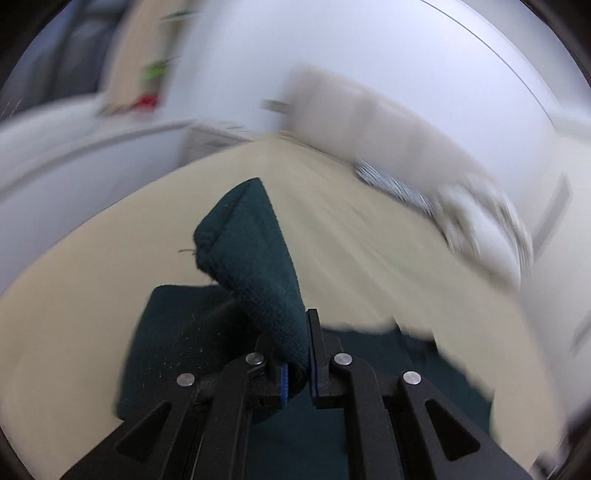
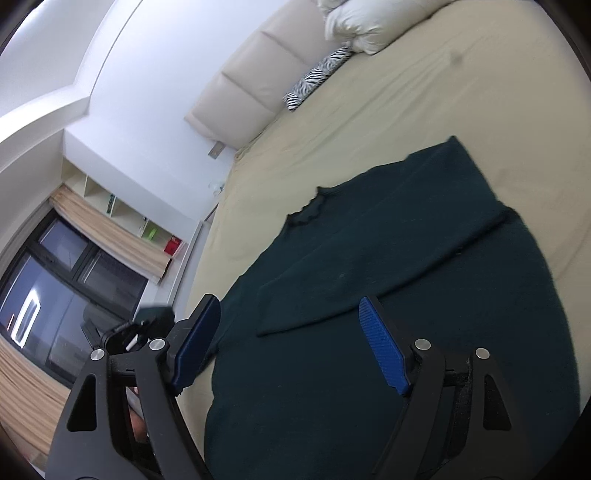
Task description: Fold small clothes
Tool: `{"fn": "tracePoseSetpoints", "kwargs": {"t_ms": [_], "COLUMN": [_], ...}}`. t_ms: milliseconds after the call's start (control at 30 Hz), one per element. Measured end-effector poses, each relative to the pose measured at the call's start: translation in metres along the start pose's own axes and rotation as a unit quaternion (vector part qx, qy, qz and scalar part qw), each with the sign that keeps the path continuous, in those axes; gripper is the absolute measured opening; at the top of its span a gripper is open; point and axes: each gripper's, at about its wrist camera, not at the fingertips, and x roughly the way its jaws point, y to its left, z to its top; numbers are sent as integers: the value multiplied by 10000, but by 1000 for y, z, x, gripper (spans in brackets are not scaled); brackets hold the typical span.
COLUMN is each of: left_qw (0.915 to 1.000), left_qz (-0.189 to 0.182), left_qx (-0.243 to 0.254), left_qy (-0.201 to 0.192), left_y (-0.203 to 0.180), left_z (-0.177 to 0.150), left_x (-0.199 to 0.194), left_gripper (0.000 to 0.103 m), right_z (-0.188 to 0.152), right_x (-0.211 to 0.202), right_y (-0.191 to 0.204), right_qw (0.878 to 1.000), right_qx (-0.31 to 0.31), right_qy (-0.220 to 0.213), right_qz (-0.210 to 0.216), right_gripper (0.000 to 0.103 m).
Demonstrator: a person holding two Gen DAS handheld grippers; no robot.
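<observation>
A dark green knit sweater lies spread on the beige bed sheet, one sleeve folded across its body. In the left wrist view my left gripper is shut on a sleeve end of the sweater, lifted above the rest of the garment; the cuff sticks up past the fingers. My right gripper is open and empty, hovering just above the sweater's lower body, blue pads apart.
A padded headboard, white pillows and a zebra-print cushion are at the bed's far end. A window with curtains and wall shelves are to the left. The left wrist view is motion-blurred.
</observation>
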Motion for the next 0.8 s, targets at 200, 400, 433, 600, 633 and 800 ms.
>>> {"fn": "tracePoseSetpoints", "kwargs": {"t_ms": [200, 400, 433, 600, 633, 800], "left_qw": [9776, 9911, 9924, 9979, 9978, 9968], "left_qz": [-305, -514, -552, -75, -19, -93], "left_qx": [1619, 1042, 953, 241, 125, -468], "left_qy": [1313, 642, 556, 591, 648, 639], "left_y": [-115, -67, -56, -2, 5, 42], "left_z": [-90, -91, -92, -101, -100, -112], "left_x": [68, 13, 4, -4, -3, 3], "left_gripper": [35, 89, 89, 84, 80, 69], "right_z": [6, 15, 17, 24, 24, 19], "right_x": [4, 41, 55, 119, 135, 179], "right_y": [-37, -49, -45, -19, -16, -5], "right_qw": [9993, 9969, 9963, 9898, 9874, 9777], "right_qx": [190, 174, 181, 128, 143, -160], "right_qy": [214, 710, 814, 1416, 1570, 1973], "right_qz": [-241, -296, -230, -98, -116, -709], "right_gripper": [77, 79, 79, 79, 79, 70]}}
